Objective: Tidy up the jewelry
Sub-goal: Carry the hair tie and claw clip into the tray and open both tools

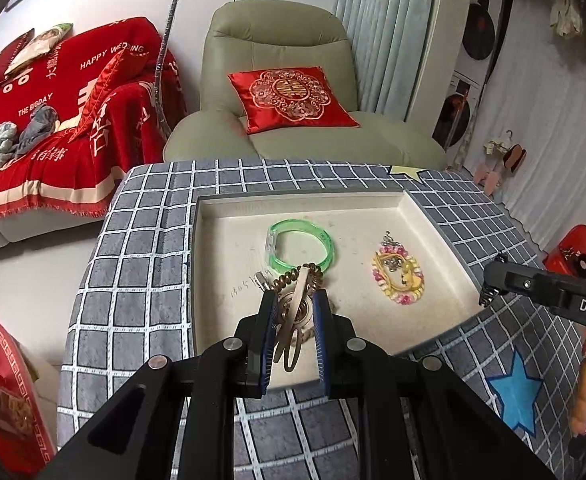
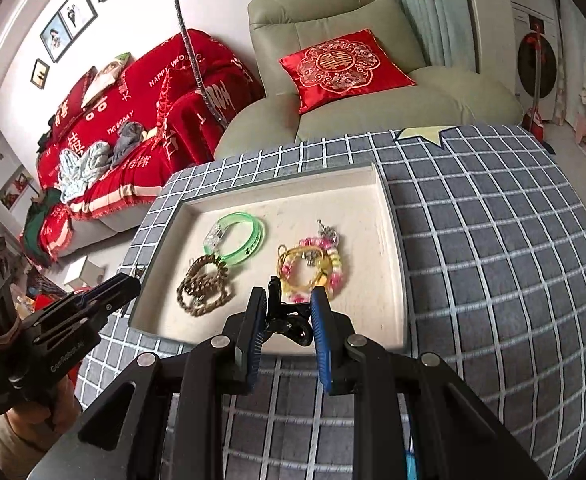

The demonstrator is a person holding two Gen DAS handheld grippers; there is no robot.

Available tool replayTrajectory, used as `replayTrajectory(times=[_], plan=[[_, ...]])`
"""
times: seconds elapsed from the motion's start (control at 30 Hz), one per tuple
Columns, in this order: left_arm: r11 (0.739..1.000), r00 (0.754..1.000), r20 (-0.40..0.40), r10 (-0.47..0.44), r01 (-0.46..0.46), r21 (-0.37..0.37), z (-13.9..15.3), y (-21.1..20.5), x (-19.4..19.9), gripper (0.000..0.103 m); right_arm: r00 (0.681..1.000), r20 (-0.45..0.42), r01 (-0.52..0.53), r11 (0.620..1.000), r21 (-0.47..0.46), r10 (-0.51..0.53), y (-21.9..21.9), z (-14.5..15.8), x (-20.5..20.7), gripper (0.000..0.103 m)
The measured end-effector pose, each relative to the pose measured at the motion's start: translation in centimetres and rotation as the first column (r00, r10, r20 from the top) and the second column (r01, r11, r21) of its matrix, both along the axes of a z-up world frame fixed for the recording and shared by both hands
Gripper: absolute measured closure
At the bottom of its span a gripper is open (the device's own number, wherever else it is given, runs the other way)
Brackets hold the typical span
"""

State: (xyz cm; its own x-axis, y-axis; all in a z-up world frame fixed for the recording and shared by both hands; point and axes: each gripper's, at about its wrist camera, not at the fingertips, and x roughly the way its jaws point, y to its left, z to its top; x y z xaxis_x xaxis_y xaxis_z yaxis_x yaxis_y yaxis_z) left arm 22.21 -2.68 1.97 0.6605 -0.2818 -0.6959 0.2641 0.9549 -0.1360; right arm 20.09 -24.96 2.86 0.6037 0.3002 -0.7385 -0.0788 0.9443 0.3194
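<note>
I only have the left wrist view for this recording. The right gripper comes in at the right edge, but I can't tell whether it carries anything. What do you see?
Observer: In the right wrist view, the right gripper is shut on a black clip, above the near part of the tray.
Operator: And the brown coil half hidden behind the beige clip in my view?
Observer: The brown coil shows whole there. It is several loops bunched together on the tray floor, with its far side against the green bangle.
</note>
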Motion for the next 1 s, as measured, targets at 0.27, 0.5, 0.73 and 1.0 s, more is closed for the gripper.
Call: replayTrajectory(times=[0.27, 0.5, 0.73, 1.0], plan=[[1.0, 0.999, -0.044, 0.012, -0.012, 0.012, -1.5, -0.3, 2.3, 0.069, 1.0, -0.03, -0.004, 1.0, -0.01, 0.004, 0.5, -1.8, 3.2, 0.078], [0.998, 0.997, -0.076, 0.026, -0.022, 0.054, -3.2, -1.2, 3.8, 0.069, 0.998, -0.067, 0.009, 1.0, -0.015, -0.01, 0.2, -3.7, 5.2, 0.078], [0.994, 0.996, -0.082, 0.043, -0.034, 0.108, -4.7, -2.0, 4.5, 0.069, 0.995, -0.097, 0.016, 0.998, -0.058, -0.022, 0.6, -5.7, 6.3, 0.078], [0.99, 0.997, -0.06, 0.04, -0.032, 0.139, -4.8, -2.3, 4.3, 0.069, 0.995, -0.098, 0.001, 0.993, -0.115, -0.013, 1.4, -6.6, 6.5, 0.078]])
